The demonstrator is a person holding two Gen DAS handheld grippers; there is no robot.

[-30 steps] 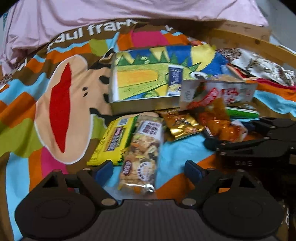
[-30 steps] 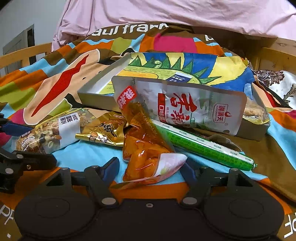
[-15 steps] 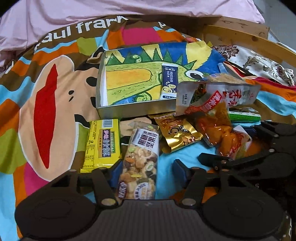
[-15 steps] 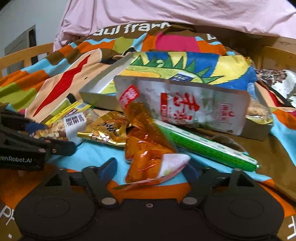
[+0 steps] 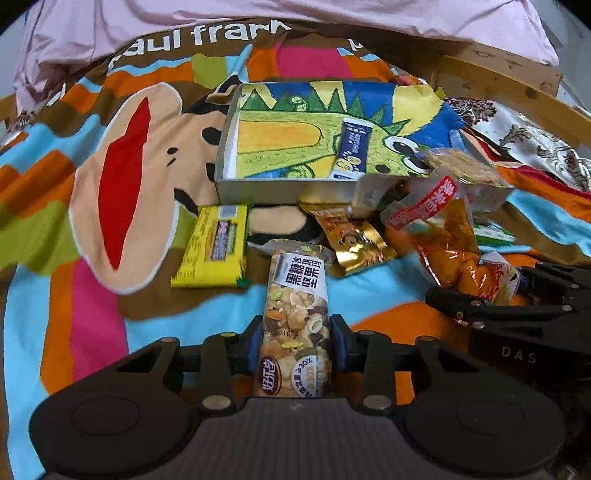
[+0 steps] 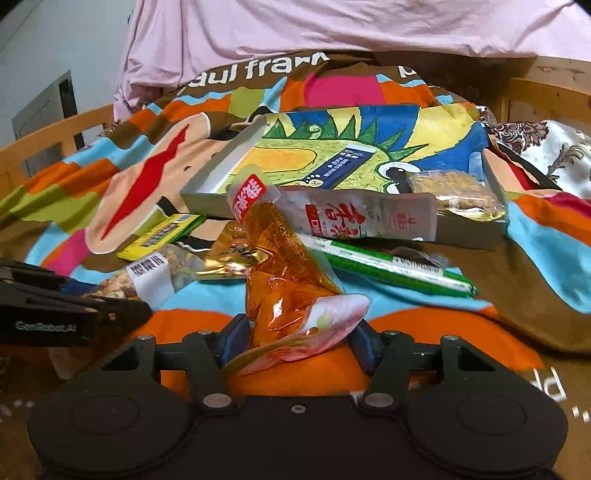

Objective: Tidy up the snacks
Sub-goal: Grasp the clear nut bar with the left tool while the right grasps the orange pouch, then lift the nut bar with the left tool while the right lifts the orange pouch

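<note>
My left gripper point(image 5: 295, 345) is shut on the near end of a clear nut-mix bar point(image 5: 297, 314), which points toward the open dinosaur-print box point(image 5: 258, 188). My right gripper point(image 6: 295, 338) is closing on the near end of an orange snack pouch point(image 6: 284, 284); its blue pads point(image 6: 236, 332) flank the pouch's pink bottom flap. The box holds a dark blue stick pack point(image 5: 351, 151) and a clear pack of crackers point(image 6: 458, 192). The nut-mix bar also shows at the left of the right wrist view point(image 6: 147, 277).
On the colourful blanket point(image 5: 92, 325) in front of the box lie a yellow pack point(image 5: 214, 247), a gold pouch point(image 5: 351, 243), a white red-lettered bag point(image 6: 369, 218) and a green stick point(image 6: 391, 266). A wooden bed rail point(image 5: 517, 92) and pink bedding point(image 5: 258, 14) lie behind.
My left gripper moved forward and shut on the nut-mix bar. My right gripper's fingers narrowed around the orange pouch, whose far end now stands higher.
</note>
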